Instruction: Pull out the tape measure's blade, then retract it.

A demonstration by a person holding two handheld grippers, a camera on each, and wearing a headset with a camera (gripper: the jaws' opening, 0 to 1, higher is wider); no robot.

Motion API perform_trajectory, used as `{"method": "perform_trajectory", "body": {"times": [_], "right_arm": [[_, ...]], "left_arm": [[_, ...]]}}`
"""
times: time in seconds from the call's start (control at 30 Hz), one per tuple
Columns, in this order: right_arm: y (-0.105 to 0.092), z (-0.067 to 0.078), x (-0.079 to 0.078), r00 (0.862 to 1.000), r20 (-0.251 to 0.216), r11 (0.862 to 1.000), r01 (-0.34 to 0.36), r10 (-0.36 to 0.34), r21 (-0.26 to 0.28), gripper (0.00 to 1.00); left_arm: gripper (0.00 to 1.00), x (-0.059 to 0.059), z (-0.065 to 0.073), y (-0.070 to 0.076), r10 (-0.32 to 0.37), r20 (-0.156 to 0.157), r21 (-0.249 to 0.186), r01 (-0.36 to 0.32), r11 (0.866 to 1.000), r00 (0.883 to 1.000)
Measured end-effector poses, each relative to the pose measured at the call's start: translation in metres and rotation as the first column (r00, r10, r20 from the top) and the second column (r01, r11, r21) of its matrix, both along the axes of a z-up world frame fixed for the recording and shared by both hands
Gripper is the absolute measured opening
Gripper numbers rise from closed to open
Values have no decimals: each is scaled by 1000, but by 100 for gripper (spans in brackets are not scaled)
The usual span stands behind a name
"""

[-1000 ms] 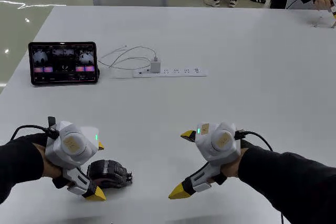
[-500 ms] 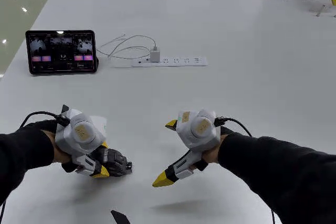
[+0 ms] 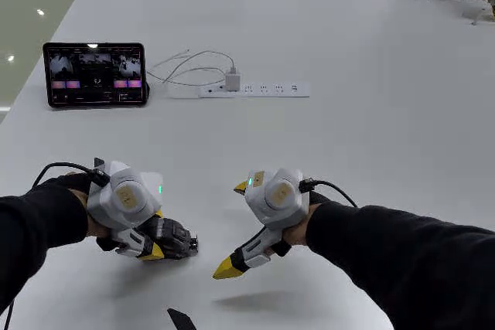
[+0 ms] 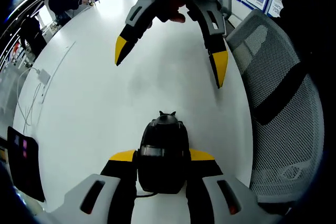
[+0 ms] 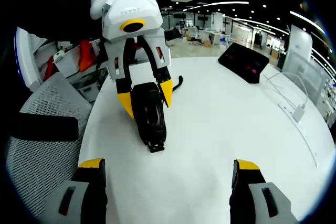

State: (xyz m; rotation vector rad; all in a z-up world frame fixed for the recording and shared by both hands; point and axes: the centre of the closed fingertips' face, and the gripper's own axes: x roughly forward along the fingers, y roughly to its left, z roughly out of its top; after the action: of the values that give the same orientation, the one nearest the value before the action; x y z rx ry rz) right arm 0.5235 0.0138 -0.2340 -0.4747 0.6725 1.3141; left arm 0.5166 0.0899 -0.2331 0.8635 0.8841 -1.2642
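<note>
The black tape measure [image 3: 175, 237] lies on the white table [image 3: 348, 129] near its front edge, blade drawn in, its hook [image 4: 167, 114] pointing right. My left gripper [image 3: 157, 235] is shut on the case, one yellow-tipped jaw on each side of it [image 4: 164, 153]. In the right gripper view the same case [image 5: 148, 111] sits between the left gripper's fingertips [image 5: 167, 93]. My right gripper [image 3: 233, 228] hovers open just right of the hook, a short gap away and holding nothing; its jaws stand wide [image 5: 168, 164].
A tablet [image 3: 94, 73] stands at the back left. Beside it lie a white power strip [image 3: 255, 90] and a charger with a looped cable [image 3: 230, 79]. A mesh chair [image 4: 278, 103] stands at the table's near side. A small dark object [image 3: 179, 318] shows at the bottom edge.
My left gripper, open around the tape measure a second ago, has shut on it. The right gripper has moved left toward the hook, still open.
</note>
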Motion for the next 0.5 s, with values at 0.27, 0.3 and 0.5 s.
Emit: {"method": "perform_trajectory", "body": {"times": [0.27,0.3,0.5], "right_arm": [[8,-14,-1,1000,-29,999,-14,12,-45,99],[10,-14,-2,999,-27,999,-19,18,-42,99],[19,-17,-4,998,-11,996,-65,64,-53,81]], "left_arm": [[30,1,0,0,11,2,-27,-11,1000,1000],[30,1,0,0,12,2,-27,-12,1000,1000],[31,2,-2,0,8,5,-9,-8,1000,1000]]}}
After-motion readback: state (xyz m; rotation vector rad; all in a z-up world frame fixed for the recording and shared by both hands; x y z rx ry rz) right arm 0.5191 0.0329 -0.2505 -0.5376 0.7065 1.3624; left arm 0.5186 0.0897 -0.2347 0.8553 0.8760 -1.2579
